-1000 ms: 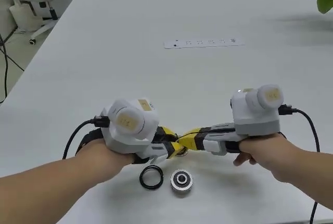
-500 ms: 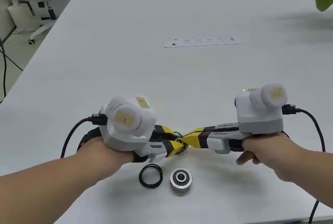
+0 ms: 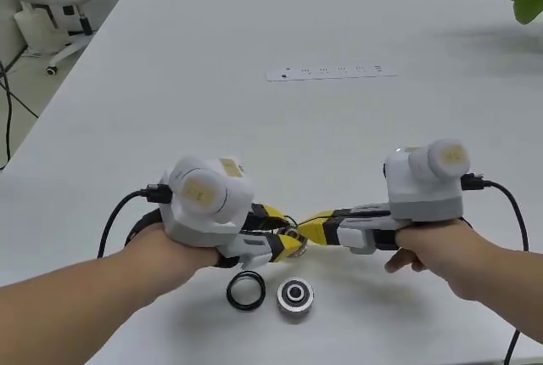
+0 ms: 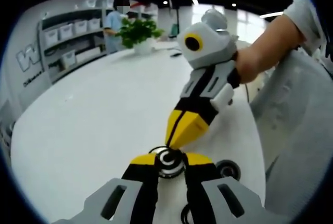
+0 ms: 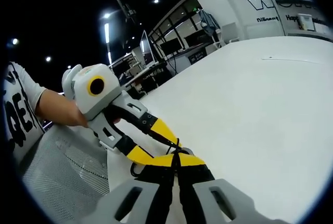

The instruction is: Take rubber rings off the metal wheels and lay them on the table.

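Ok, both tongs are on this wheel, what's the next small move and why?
Probably draw the right tongs back to peel the rubber ring off: the left tongs clamp the wheel, and the right ones look pinched on its edge.

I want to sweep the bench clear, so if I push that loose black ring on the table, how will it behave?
The ring lies flat on the table, so it would probably slide, not roll. It looks thin, so it is likely light and bendy when pinched. Being rubber, it may drag rather than glide.
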